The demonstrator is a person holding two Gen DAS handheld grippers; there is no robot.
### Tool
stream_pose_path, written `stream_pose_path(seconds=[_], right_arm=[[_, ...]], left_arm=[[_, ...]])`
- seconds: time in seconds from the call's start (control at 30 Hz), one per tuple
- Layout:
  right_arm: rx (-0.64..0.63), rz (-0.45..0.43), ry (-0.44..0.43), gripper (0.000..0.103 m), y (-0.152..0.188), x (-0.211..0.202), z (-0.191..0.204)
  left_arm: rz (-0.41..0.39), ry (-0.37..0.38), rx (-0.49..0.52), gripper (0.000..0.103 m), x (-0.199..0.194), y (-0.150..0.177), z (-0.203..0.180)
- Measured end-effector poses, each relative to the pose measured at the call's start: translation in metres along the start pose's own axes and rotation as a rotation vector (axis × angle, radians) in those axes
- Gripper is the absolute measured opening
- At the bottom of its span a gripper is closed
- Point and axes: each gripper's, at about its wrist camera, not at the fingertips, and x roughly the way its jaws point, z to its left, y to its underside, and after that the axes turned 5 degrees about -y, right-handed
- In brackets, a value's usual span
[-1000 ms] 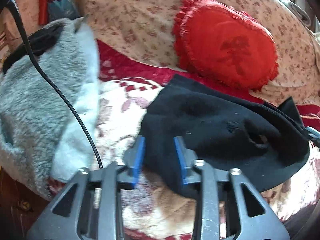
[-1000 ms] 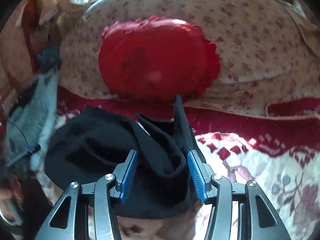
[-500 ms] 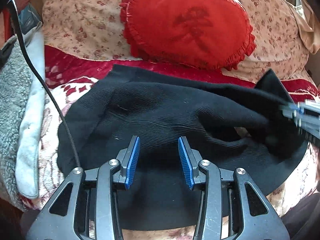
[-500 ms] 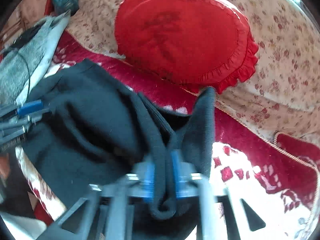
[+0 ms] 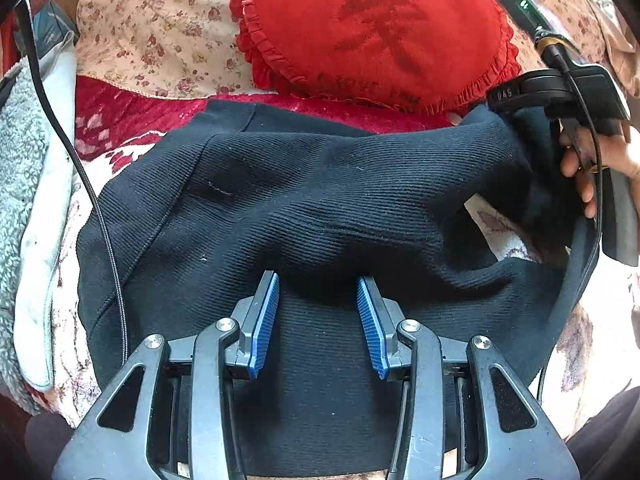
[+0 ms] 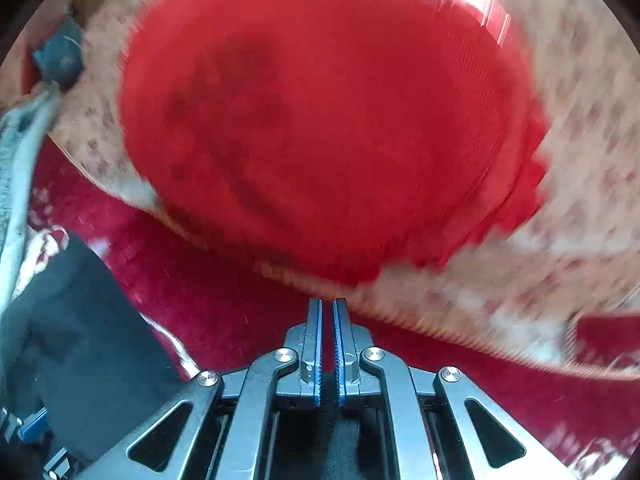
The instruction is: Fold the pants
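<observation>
The black ribbed pants (image 5: 320,200) lie bunched on a floral red and cream blanket. My left gripper (image 5: 318,292) is open, its blue pads (image 5: 264,320) resting over the pants' near part with a fold of cloth between them. The right gripper's body (image 5: 560,92) shows at the pants' far right corner, held by a hand. In the blurred right wrist view my right gripper (image 6: 327,308) is shut; dark cloth shows deep between its pads. The pants show at that view's lower left (image 6: 80,340).
A red heart-shaped cushion (image 5: 380,32) leans on a floral pillow (image 5: 152,40) behind the pants. A grey fleece garment (image 5: 24,200) lies at the left. A black cable (image 5: 92,200) runs down the left side. The blanket's red border (image 6: 240,300) lies ahead of the right gripper.
The right gripper closed on the pants' right edge and swung up and back toward the cushion. The left gripper moved in over the pants and stayed open.
</observation>
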Motion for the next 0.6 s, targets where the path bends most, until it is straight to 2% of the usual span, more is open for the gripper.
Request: stream_pose_path(seconds=[0.03, 0.07, 0.13, 0.2, 0.23, 0.3, 0.47, 0.53, 0.6], right_arm=[[0.022, 0.028, -0.037, 0.005, 0.001, 0.002, -0.006], [0.048, 0.002, -0.092, 0.006, 0.005, -0.01, -0.013], [0.084, -0.055, -0.122, 0.015, 0.011, -0.042, -0.028], [0.099, -0.092, -0.107, 0.044, 0.018, -0.075, -0.043], [0.116, -0.107, -0.08, 0.05, 0.023, -0.092, -0.054], [0.148, -0.11, -0.053, 0.052, 0.029, -0.104, -0.067], [0.198, -0.005, -0.112, 0.051, 0.037, -0.079, -0.075], [0.243, -0.026, -0.131, 0.051, 0.047, -0.081, -0.077], [0.296, -0.052, -0.103, 0.051, 0.059, -0.085, -0.083]], left_arm=[[-0.002, 0.004, 0.003, 0.039, 0.0, 0.0, 0.0], [-0.002, 0.008, 0.0, 0.039, 0.001, 0.0, 0.002], [0.002, 0.017, -0.012, 0.039, 0.002, 0.0, 0.004], [0.002, 0.021, -0.022, 0.039, 0.002, 0.0, 0.004], [0.001, 0.022, -0.025, 0.039, 0.002, 0.0, 0.004], [0.0, 0.019, -0.025, 0.039, 0.003, 0.0, 0.003], [0.005, 0.017, -0.013, 0.039, 0.001, 0.002, 0.002], [0.005, 0.02, -0.012, 0.039, 0.0, 0.001, 0.003], [0.008, 0.021, -0.017, 0.039, 0.002, 0.001, 0.004]])
